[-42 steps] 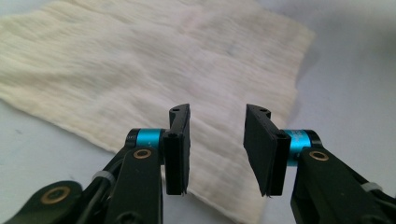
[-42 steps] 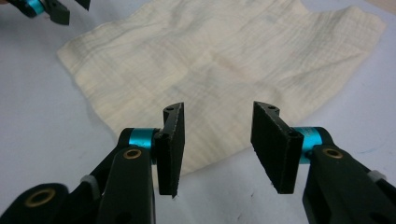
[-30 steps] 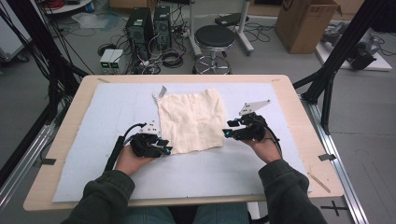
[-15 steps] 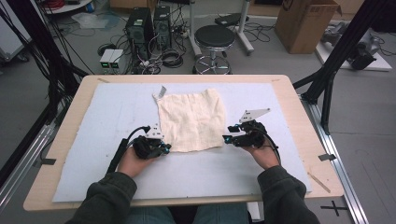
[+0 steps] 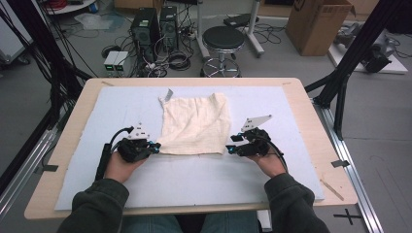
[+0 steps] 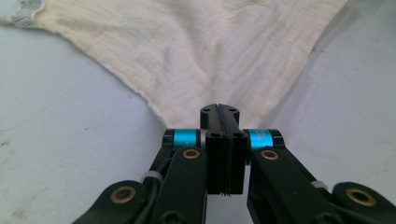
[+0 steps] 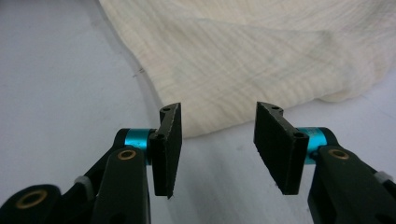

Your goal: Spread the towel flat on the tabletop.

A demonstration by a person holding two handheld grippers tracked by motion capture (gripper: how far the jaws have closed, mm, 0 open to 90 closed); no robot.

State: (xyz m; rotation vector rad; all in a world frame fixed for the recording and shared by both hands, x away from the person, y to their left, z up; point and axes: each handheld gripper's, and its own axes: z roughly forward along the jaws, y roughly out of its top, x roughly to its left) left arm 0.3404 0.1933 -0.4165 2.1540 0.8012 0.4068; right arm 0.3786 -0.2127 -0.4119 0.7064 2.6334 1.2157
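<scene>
1. Left tool (image 6: pixel 219 109) clamped on the near-left corner of the cream woven cloth (image 5: pixel 194 124); the pinched corner hides between its pads
2. Right tool (image 7: pixel 217 135) gapes half-wide before the cloth's near-right corner on the bench (image 5: pixel 301 85), not touching

Both forearms in dark green sleeves reach in low over the table. The left black two-jaw gripper (image 5: pixel 156 145) has just snapped its jaws tight together, pads pressed flat, pinching a corner of the cream woven cloth (image 5: pixel 197 124). The right black two-jaw gripper (image 5: pixel 229 148) holds its jaws parted, nothing between the pads.
</scene>
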